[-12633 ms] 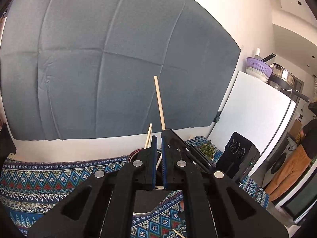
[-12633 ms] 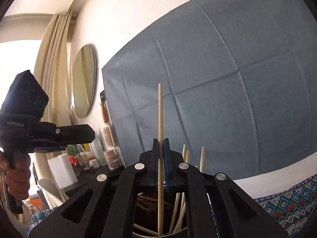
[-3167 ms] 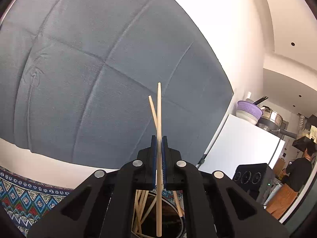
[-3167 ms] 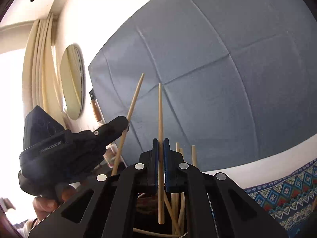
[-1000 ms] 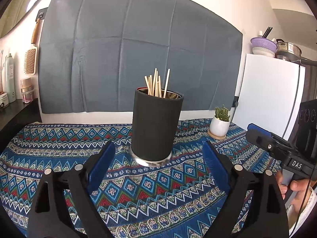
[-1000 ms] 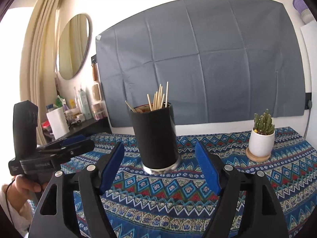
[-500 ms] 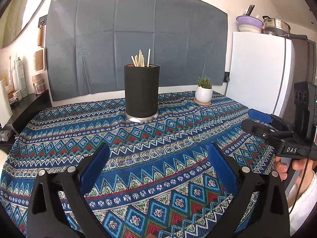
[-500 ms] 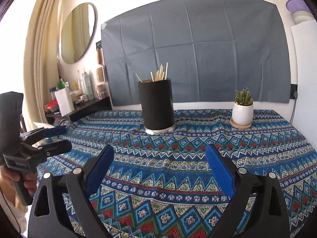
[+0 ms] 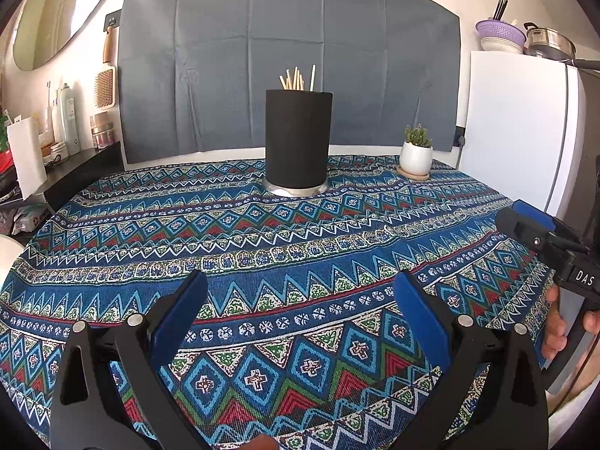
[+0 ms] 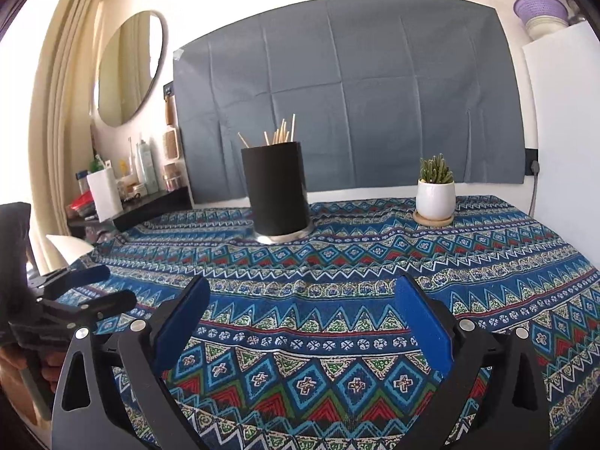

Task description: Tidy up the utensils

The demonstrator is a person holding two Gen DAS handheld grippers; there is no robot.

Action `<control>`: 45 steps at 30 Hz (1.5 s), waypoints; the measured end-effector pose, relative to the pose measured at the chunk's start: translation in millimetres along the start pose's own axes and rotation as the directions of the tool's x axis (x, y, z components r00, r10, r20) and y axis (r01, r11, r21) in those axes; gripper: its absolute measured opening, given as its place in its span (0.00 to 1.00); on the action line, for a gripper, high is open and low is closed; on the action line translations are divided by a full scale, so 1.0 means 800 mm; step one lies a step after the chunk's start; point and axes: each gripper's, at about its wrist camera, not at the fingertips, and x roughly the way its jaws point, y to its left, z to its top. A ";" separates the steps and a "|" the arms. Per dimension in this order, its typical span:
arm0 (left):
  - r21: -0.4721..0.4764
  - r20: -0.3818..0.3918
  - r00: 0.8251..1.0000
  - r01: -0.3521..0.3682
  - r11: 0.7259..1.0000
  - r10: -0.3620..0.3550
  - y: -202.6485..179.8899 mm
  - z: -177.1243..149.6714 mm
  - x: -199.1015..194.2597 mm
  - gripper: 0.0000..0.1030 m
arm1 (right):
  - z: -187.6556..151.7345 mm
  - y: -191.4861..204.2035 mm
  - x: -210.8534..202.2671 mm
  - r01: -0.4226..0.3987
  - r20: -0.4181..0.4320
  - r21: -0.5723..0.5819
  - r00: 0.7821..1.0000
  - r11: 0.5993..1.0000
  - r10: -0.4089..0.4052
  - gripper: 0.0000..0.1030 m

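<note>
Chopsticks (image 9: 296, 78) stand bundled in the holder (image 9: 298, 138), thin pale wooden sticks whose tips fan above its rim, so the sorting looks done. The holder is a matte black cylinder on a shiny metal base, upright on the desk's (image 9: 262, 247) woven blue zigzag cloth. Well in front of the holder, the left hand-held gripper (image 9: 300, 311) and right hand-held gripper (image 10: 300, 311) hover released and empty, blue pads spread wide.
</note>
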 end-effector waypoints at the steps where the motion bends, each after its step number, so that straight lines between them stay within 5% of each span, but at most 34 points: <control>1: 0.011 -0.002 1.000 -0.005 1.000 0.005 -0.001 0.000 0.000 0.94 | 0.000 0.001 0.002 0.004 -0.009 -0.002 1.000 1.000 -0.004 0.92; 6: 0.057 -0.011 1.000 0.014 0.998 -0.013 -0.007 0.001 0.005 0.94 | -0.002 0.003 0.011 0.020 -0.052 -0.011 0.998 1.000 -0.021 0.92; 10: 0.027 -0.073 0.994 -0.075 0.997 0.077 -0.005 0.001 0.018 0.94 | -0.004 0.007 0.009 0.023 -0.045 -0.031 0.999 0.999 -0.024 0.92; 13: 0.008 -0.093 0.993 -0.068 0.998 0.069 -0.002 0.000 0.021 0.94 | -0.006 0.009 0.004 0.033 -0.020 -0.038 0.999 0.999 -0.034 0.92; 20: -0.029 -0.064 0.994 -0.089 0.996 0.087 0.004 -0.003 0.012 0.94 | -0.008 0.007 -0.009 0.051 0.045 -0.019 0.998 0.999 -0.050 0.92; 45: -0.013 -0.012 0.997 -0.078 0.997 0.078 -0.002 -0.004 0.001 0.94 | -0.008 0.002 -0.005 0.044 0.026 0.011 0.999 0.999 -0.045 0.92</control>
